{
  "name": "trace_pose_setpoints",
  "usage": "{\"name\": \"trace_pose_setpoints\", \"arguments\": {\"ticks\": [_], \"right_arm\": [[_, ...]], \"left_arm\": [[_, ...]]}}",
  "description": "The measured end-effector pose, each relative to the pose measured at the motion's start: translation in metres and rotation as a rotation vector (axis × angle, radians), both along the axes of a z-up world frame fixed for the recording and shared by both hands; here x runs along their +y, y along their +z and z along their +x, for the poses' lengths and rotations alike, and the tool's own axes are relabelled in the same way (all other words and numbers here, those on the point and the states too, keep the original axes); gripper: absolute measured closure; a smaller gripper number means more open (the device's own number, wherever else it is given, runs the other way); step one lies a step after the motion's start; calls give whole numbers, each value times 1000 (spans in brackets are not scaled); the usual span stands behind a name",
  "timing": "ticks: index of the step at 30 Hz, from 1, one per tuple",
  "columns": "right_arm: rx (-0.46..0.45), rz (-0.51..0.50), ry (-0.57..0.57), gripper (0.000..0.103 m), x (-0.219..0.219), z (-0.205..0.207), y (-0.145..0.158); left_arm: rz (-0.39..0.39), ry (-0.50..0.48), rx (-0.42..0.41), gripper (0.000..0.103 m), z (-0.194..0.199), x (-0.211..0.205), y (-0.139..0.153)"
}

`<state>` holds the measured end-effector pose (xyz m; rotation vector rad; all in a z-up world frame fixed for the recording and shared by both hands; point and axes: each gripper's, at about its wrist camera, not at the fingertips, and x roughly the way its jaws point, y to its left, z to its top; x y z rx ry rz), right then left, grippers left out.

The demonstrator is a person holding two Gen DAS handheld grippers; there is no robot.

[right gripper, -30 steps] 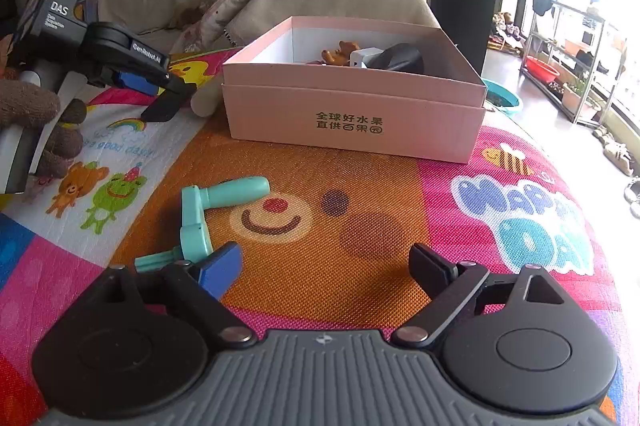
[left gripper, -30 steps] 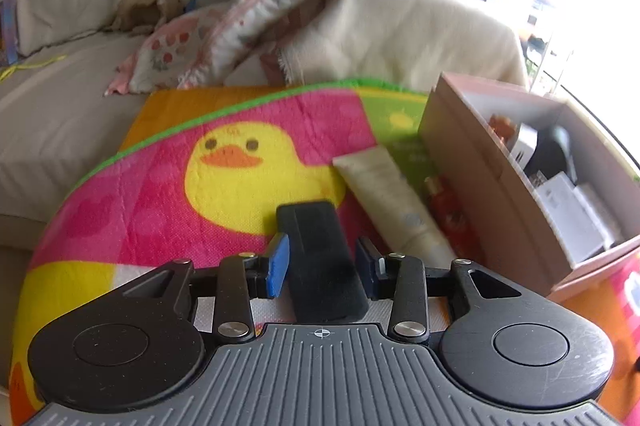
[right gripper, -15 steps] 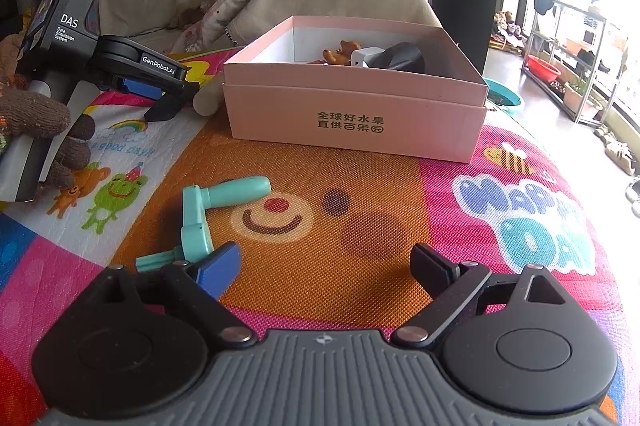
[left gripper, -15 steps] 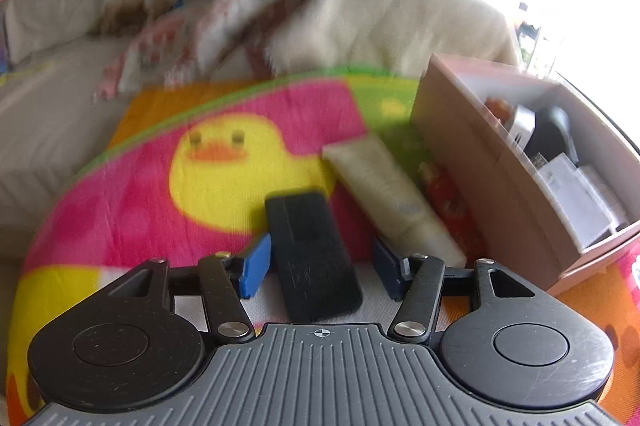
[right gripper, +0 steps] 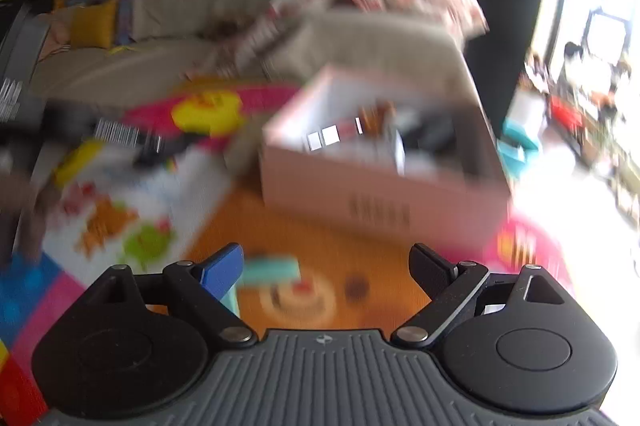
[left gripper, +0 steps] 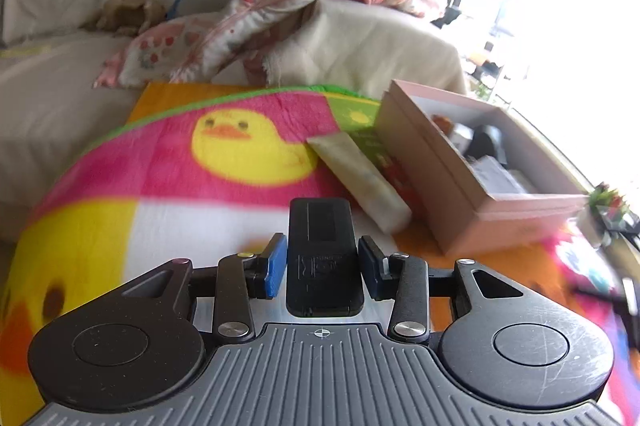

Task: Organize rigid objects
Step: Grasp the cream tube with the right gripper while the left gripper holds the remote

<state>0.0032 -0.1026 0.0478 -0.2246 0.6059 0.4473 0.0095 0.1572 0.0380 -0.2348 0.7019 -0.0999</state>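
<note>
left gripper (left gripper: 322, 266) we hold level over the blanket (left gripper: 180, 178), its pads pinching a black rectangular device (left gripper: 323, 258) whose embossed marking we cannot read. the pink box (left gripper: 452, 186) sits to its right with the cream tube (left gripper: 360, 178) between. our right gripper (right gripper: 326, 268) is spread wide and empty near the blurred teal piece (right gripper: 272, 268), short of the box, whose dark print we cannot make out.
</note>
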Motion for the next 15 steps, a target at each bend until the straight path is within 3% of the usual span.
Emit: {"name": "trace_pose_setpoints", "arguments": {"ticks": [3,6,8,12,14,15], "right_arm": [[5,5,97,13,40,27,36],[58,-36,161,29,94,65,47],[141,-103,167,45,132,98,40],[255,-248,63,48,181,156,5],[328,-300,6,62,189,175,-15],[359,-314,-7,63,191,179,-21]], "left_arm": [[-66,-6,13,60,-32,5,-2],[-122,3,18,60,-58,10,-4],[-155,15,8,60,-72,14,-4],[-209,35,-1,60,-90,21,-5],[-225,32,-4,60,-94,24,-5],[-230,31,-5,60,-96,26,-6]]}}
